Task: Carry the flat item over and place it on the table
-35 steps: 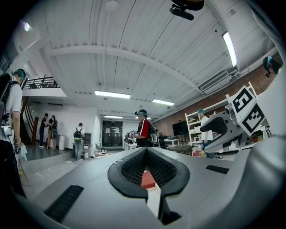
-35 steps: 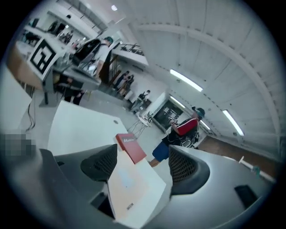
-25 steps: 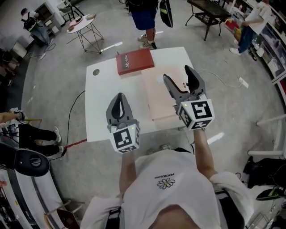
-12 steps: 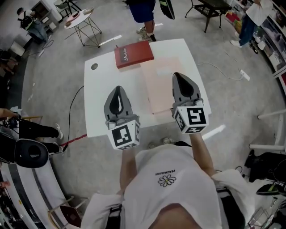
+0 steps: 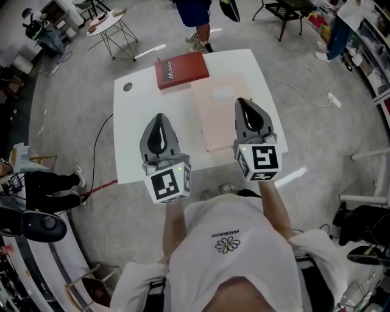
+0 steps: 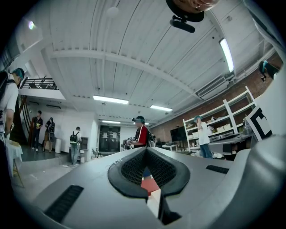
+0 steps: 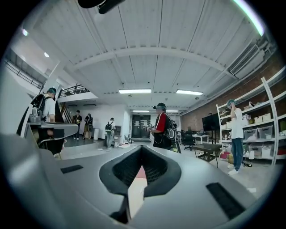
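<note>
A pale pink flat sheet [image 5: 216, 113] lies on the white table [image 5: 140, 103], right of centre, and reaches its near edge. A red box [image 5: 181, 69] rests at the far edge. My right gripper [image 5: 247, 105] hovers over the sheet's right edge, jaws shut, with nothing seen between them. In the right gripper view its tips [image 7: 142, 148] meet, and pink sheet [image 7: 135, 188] shows below. My left gripper [image 5: 159, 117] hangs shut over bare table left of the sheet. Its own view shows its tips [image 6: 146, 151] together and the red box [image 6: 149, 184] ahead.
A person in blue shorts [image 5: 196, 13] stands just beyond the table's far edge. A small round table [image 5: 107, 28] is at far left and a black table [image 5: 285, 10] at far right. A cable [image 5: 99, 149] trails over the floor to the left. The tabletop has a round hole [image 5: 127, 87].
The right gripper's jaws stood wide open a second ago and are now shut. That gripper has sunk a little. The left gripper has hardly moved.
</note>
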The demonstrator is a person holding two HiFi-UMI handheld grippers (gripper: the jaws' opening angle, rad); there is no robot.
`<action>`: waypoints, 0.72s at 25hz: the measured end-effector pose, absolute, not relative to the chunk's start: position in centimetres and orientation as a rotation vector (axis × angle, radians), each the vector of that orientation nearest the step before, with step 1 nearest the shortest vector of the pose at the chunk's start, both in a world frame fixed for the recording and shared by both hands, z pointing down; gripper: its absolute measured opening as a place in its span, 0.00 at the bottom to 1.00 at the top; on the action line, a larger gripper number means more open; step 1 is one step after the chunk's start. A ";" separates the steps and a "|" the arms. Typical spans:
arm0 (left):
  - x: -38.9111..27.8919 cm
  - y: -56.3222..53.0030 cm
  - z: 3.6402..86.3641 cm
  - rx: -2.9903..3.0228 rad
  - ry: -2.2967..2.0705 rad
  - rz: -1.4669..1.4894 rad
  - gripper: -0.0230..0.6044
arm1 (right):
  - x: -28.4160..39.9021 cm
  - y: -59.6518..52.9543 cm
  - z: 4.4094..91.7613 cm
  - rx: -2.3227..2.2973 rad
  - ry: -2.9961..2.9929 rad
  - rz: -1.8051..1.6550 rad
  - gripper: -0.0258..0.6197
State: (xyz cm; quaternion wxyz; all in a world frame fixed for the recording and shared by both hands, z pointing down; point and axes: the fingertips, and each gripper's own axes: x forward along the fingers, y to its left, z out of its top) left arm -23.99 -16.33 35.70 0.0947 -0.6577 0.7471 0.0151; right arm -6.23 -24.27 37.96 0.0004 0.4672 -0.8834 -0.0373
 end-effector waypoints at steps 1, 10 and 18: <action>-24.0 -16.3 35.7 -1.950 2.214 0.047 0.06 | -6.1 -24.3 38.0 1.468 -2.770 -0.120 0.06; -24.1 -16.2 35.5 -1.942 2.208 0.058 0.06 | -6.1 -24.3 38.0 1.472 -2.755 -0.164 0.05; -23.8 -16.4 35.2 -1.950 2.194 0.049 0.06 | -5.7 -24.4 38.3 1.473 -2.734 -0.162 0.05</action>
